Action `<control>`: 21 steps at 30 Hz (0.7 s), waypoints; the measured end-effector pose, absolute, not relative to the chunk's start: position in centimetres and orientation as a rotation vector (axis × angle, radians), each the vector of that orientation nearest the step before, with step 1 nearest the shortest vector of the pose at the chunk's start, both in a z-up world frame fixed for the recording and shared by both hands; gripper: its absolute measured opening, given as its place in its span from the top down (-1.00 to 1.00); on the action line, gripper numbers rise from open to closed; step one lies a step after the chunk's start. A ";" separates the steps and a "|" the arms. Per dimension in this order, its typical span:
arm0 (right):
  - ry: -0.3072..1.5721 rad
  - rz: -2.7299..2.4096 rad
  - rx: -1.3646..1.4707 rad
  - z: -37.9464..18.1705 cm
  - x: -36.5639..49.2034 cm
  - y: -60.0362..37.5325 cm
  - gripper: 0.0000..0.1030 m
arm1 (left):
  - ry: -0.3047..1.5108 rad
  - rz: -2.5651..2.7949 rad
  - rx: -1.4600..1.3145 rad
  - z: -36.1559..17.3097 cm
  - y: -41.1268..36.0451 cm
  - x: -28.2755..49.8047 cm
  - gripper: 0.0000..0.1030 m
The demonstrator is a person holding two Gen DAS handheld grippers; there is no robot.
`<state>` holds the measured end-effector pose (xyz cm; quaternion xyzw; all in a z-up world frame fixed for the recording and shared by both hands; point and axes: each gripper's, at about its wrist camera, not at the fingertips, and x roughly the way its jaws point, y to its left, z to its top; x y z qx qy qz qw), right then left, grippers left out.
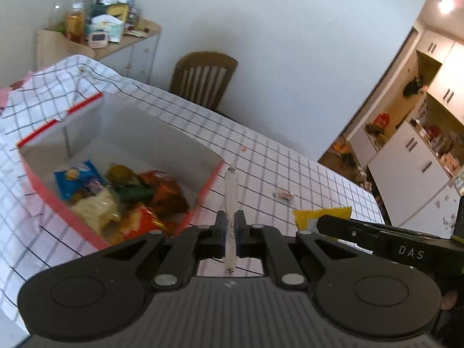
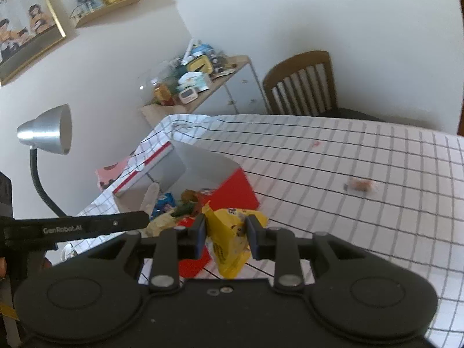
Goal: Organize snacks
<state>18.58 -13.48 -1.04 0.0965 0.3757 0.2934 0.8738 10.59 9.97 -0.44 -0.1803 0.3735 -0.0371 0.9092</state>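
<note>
My left gripper (image 1: 231,229) is shut on a thin, pale, sausage-like stick snack (image 1: 231,191) that stands out ahead of the fingers, just right of the red and white box (image 1: 52,200). Several snack packets (image 1: 121,200) lie inside that box. My right gripper (image 2: 227,237) is shut on a yellow snack bag (image 2: 232,246), held above the table near the red box (image 2: 237,191) wall. The same yellow snack bag (image 1: 319,214) and the right gripper's arm show at the right of the left wrist view. A small wrapped candy (image 2: 361,185) lies loose on the checked tablecloth (image 2: 348,232).
A wooden chair (image 2: 301,84) stands at the table's far side. A cluttered side cabinet (image 2: 197,72) sits by the wall, and a silver desk lamp (image 2: 46,133) at the left. A kitchen doorway (image 1: 406,145) opens at the right.
</note>
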 end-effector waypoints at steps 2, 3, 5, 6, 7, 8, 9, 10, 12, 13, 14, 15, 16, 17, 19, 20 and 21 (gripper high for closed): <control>0.789 0.618 0.194 -0.8 18.8 -11.9 0.47 | 0.763 -0.064 -0.377 -0.5 11.5 10.5 0.90; 0.789 0.625 0.189 -0.7 18.8 -10.9 0.47 | 0.755 -0.056 -0.376 -0.5 12.3 10.5 0.90; 0.779 0.626 0.169 -0.4 19.0 -8.8 0.47 | 0.749 -0.049 -0.384 -0.5 14.0 10.7 0.90; 0.774 0.633 0.166 -0.2 19.3 -7.7 0.47 | 0.744 -0.047 -0.384 -0.4 14.8 10.9 0.90; 0.771 0.642 0.168 0.0 19.6 -6.5 0.46 | 0.732 -0.039 -0.375 -0.4 15.6 11.2 0.90; 0.769 0.648 0.165 -0.1 20.0 -5.4 0.46 | 0.724 -0.029 -0.365 -0.5 16.4 11.6 0.90; 0.767 0.647 0.161 -0.3 20.6 -4.2 0.46 | 0.720 -0.029 -0.367 -0.8 17.2 12.5 0.90; 0.766 0.643 0.167 -0.9 21.5 -2.6 0.45 | 0.713 -0.044 -0.360 -1.6 17.6 13.7 0.90; 0.729 0.674 0.150 -3.1 23.1 0.4 0.36 | 0.810 0.013 -0.254 -5.3 17.9 17.6 0.89; 0.759 0.640 0.096 -4.5 23.8 1.8 0.38 | 0.902 0.067 -0.263 -7.2 18.6 18.9 0.89; 0.829 0.586 0.059 -5.5 24.4 2.8 0.32 | 0.991 0.063 -0.321 -8.5 19.4 19.4 0.88; 0.935 0.550 0.051 -6.2 24.7 3.2 0.32 | 0.999 0.031 -0.348 -8.7 19.8 18.8 0.83; 0.987 0.559 0.066 -6.4 24.5 3.0 0.32 | 0.970 0.007 -0.339 -8.6 20.0 17.8 0.80; 0.990 0.567 0.092 -6.3 23.6 2.2 0.30 | 0.950 0.007 -0.300 -8.4 19.9 16.9 0.64; 0.947 0.552 0.074 -5.7 21.5 1.2 0.07 | 0.914 -0.009 -0.250 -8.2 19.8 15.3 0.18; 0.919 0.537 0.054 -5.4 20.6 1.0 -0.17 | 0.894 -0.028 -0.246 -8.3 19.9 14.7 -0.10; 0.891 0.516 0.038 -5.2 19.5 0.7 -0.31 | 0.869 -0.053 -0.235 -8.1 19.8 14.0 -0.17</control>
